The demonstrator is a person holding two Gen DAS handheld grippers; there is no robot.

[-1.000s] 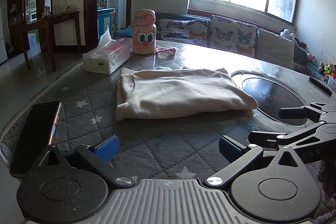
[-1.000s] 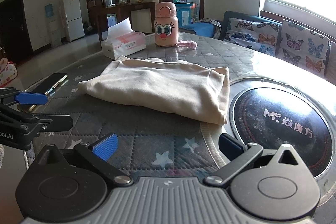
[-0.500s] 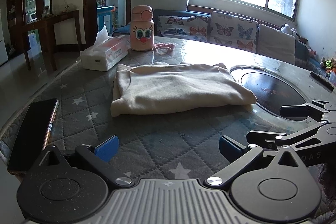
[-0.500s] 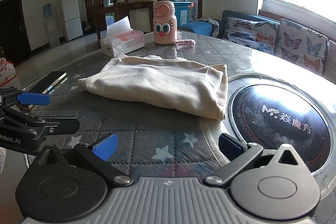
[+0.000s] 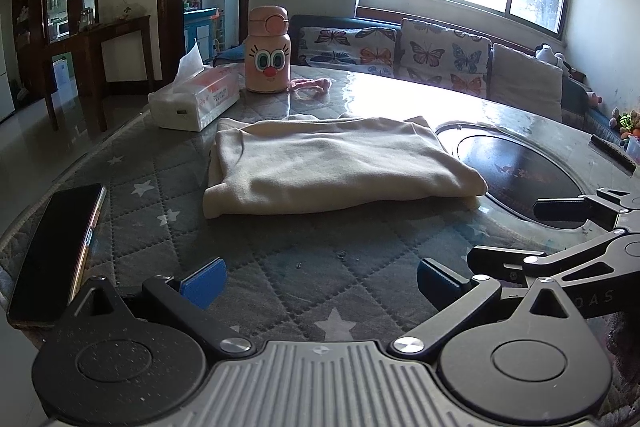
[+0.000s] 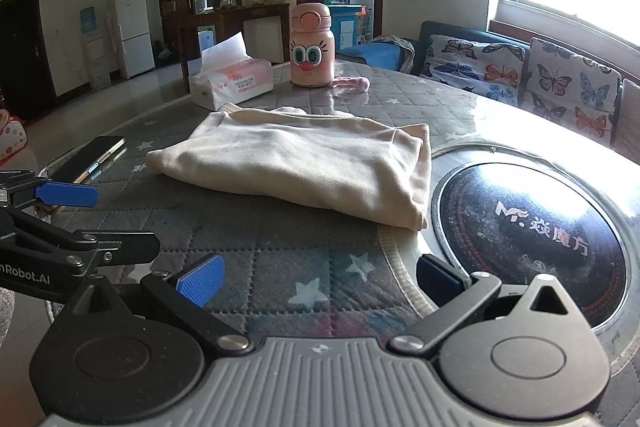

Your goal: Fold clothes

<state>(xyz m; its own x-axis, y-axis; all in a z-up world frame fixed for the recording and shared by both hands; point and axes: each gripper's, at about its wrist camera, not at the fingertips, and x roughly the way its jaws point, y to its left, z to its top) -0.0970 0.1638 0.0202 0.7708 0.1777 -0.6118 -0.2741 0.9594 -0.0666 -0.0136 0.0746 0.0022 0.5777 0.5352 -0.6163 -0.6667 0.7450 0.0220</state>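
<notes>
Phone (image 5: pixel 56 251) is lying at the far left edge of the quilted star-print table mat (image 5: pixel 280 267), screen dark. Left gripper (image 5: pixel 320 281) is hovering low over the mat with both blue-padded fingers spread wide, gripping nothing. Tissue box (image 5: pixel 196 101) is sitting behind and left of the garment, a tissue sticking up out of it. Cream garment (image 5: pixel 328 167) is lying folded flat at the middle of the table, its near folded edge facing the grippers (well apart from both sets of pads). Pink cartoon-face bottle (image 5: pixel 268 57) is standing upright behind it, just beside the tissue box, with a small pink strap-like thing (image 5: pixel 312 85) lying at its right. Round black inset hotplate (image 6: pixel 528 227) is sitting to the right of the garment, the garment's right edge touching its rim. Right gripper (image 6: pixel 320 281) is hanging near the hotplate, fingers likewise released and apart, nothing between them. Butterfly-print sofa cushions (image 6: pixel 520 75) are showing at the far right under the window.
</notes>
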